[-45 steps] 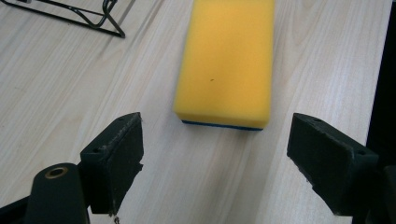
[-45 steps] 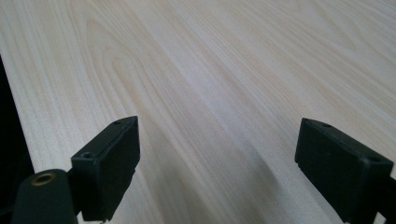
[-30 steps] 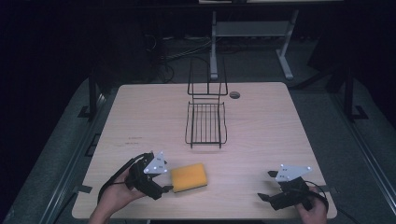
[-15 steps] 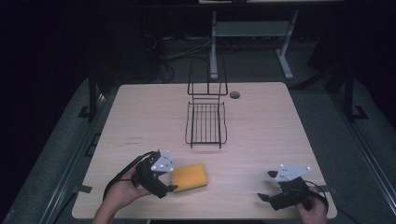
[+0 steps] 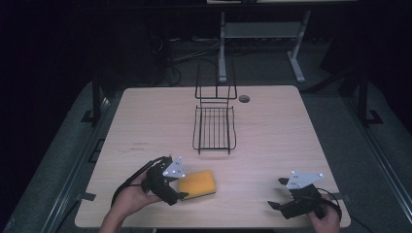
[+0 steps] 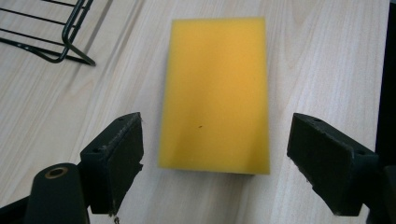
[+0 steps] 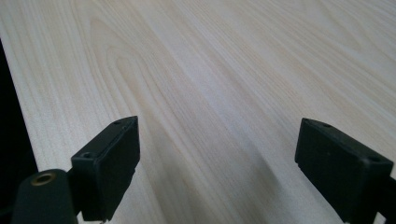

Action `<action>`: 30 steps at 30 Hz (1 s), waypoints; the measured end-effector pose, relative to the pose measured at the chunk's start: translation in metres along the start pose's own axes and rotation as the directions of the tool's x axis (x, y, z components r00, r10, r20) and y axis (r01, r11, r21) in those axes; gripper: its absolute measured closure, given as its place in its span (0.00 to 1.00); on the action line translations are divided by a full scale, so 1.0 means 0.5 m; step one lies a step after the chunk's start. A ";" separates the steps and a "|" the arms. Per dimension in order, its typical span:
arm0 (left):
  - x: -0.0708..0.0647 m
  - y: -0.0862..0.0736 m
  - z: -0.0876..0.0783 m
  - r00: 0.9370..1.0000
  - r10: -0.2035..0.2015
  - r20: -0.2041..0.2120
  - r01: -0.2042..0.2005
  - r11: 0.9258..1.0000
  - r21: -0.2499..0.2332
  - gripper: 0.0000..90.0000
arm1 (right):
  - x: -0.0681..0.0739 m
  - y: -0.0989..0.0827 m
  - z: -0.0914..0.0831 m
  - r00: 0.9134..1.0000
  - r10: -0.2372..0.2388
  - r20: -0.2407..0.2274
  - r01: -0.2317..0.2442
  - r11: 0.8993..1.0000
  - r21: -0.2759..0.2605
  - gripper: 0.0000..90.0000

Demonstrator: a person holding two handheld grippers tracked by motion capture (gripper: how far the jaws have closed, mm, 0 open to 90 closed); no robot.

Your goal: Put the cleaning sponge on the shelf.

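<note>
Left claw is held open astride the near end of the yellow sponge, ungrasped; right claw, also open, is kept well apart from the sponge

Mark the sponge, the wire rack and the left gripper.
sponge [image 6: 215, 93], left gripper view, middle of its yellow top face.
wire rack [image 5: 214, 128], high view, its flat wire base.
left gripper [image 6: 215, 161], left gripper view, midway between its open jaws.

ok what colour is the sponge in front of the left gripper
Yellow-orange, plain with no pattern. The sponge shows best in the left gripper view.
</note>
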State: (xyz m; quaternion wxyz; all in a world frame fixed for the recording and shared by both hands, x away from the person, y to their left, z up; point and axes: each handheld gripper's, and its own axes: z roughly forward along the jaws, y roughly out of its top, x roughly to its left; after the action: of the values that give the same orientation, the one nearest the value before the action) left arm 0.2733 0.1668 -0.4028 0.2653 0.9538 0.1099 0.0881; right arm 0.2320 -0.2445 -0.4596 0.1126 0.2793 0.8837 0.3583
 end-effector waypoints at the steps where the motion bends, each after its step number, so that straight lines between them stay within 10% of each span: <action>1: 0.001 0.002 0.001 1.000 0.008 0.002 -0.008 1.000 0.004 0.20 | 0.000 0.000 0.000 1.000 0.001 -0.001 -0.001 1.000 0.000 0.15; 30: 0.013 0.041 0.035 0.999 0.035 0.036 -0.036 0.999 0.024 0.20 | 0.001 0.001 0.000 1.000 -0.002 -0.005 0.002 1.000 -0.002 0.15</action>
State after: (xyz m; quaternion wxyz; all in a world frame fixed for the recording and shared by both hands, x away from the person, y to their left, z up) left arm 0.2871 0.1430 -0.4061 0.2539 0.9602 0.0895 0.0744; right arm 0.2317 -0.2441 -0.4593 0.1111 0.2775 0.8839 0.3595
